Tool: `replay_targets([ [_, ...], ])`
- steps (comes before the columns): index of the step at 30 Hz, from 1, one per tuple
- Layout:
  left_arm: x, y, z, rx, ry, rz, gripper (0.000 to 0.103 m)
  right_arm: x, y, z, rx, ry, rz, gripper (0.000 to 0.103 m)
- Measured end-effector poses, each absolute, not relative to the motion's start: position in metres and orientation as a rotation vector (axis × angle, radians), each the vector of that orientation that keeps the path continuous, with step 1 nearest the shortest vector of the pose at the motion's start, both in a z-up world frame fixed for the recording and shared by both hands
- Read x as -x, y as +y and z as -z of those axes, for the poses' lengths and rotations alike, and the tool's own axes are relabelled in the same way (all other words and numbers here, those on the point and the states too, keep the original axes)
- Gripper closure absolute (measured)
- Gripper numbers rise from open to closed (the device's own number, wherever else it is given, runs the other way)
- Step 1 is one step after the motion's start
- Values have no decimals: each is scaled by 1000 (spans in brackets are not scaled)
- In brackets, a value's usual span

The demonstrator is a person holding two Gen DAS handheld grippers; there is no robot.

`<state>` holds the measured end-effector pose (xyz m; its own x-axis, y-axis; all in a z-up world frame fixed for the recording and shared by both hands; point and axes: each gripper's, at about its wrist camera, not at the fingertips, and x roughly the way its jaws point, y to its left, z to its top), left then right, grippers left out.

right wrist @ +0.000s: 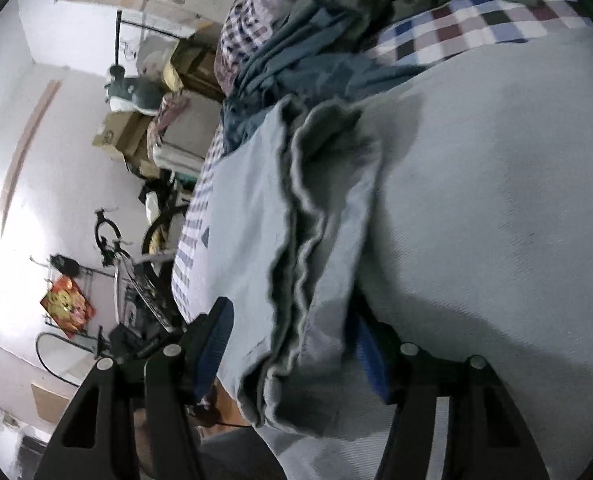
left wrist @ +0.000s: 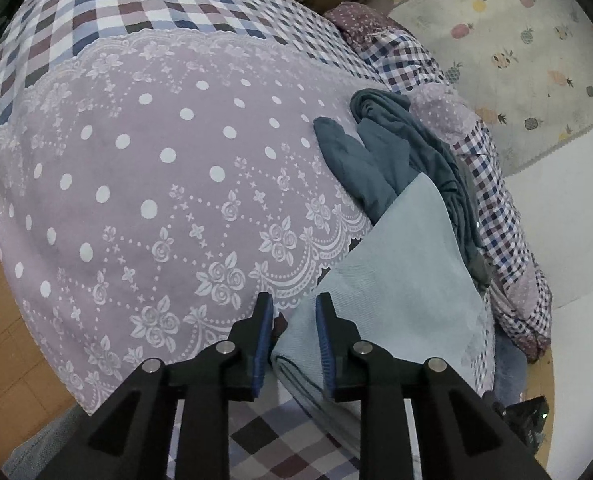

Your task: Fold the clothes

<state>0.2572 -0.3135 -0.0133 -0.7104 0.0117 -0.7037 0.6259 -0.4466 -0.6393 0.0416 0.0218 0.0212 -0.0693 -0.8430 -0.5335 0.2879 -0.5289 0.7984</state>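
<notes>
A light blue-grey garment [left wrist: 400,276] lies folded near the bed's right edge, its folded corner between the pads of my left gripper [left wrist: 294,344], whose jaws stand slightly apart around the cloth edge. In the right wrist view the same garment [right wrist: 476,208] fills the frame, and its bunched, layered edge [right wrist: 308,272] sits between the fingers of my right gripper [right wrist: 292,356], whose jaws stand wide apart around the cloth. A dark teal garment [left wrist: 380,160] lies crumpled beyond the light one; it also shows in the right wrist view [right wrist: 304,60].
The bed carries a mauve dotted and checked cover [left wrist: 156,140]. A bunched checked quilt [left wrist: 496,208] lies along the right edge. A pineapple-print rug [left wrist: 536,60] covers the floor beyond. A bicycle [right wrist: 136,264] and boxes [right wrist: 124,136] stand by the wall.
</notes>
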Motion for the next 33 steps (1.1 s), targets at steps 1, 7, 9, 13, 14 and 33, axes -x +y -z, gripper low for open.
replay_targets([
  [1,-256,-313,13,-916,1369,2202,79,-39,24,-24,-1362,-638,1739,40],
  [7,-256,-314,14,-913,1390,2198,78,-19,-12,-25,-1432,-504,1693,38],
  [9,-256,-315,13,-912,1396,2197,78,-19,-24,-39,-1377,-516,1630,38],
  [13,-255,-316,14,-914,1406,2197,77,-27,-37,-45,-1331,-428,1646,38],
  [14,-254,-316,14,-915,1406,2201,75,-27,-39,-34,-1389,-385,1664,40],
  [33,-245,-304,7,-922,1381,2269,43,-72,34,-97,-1372,-400,1909,95],
])
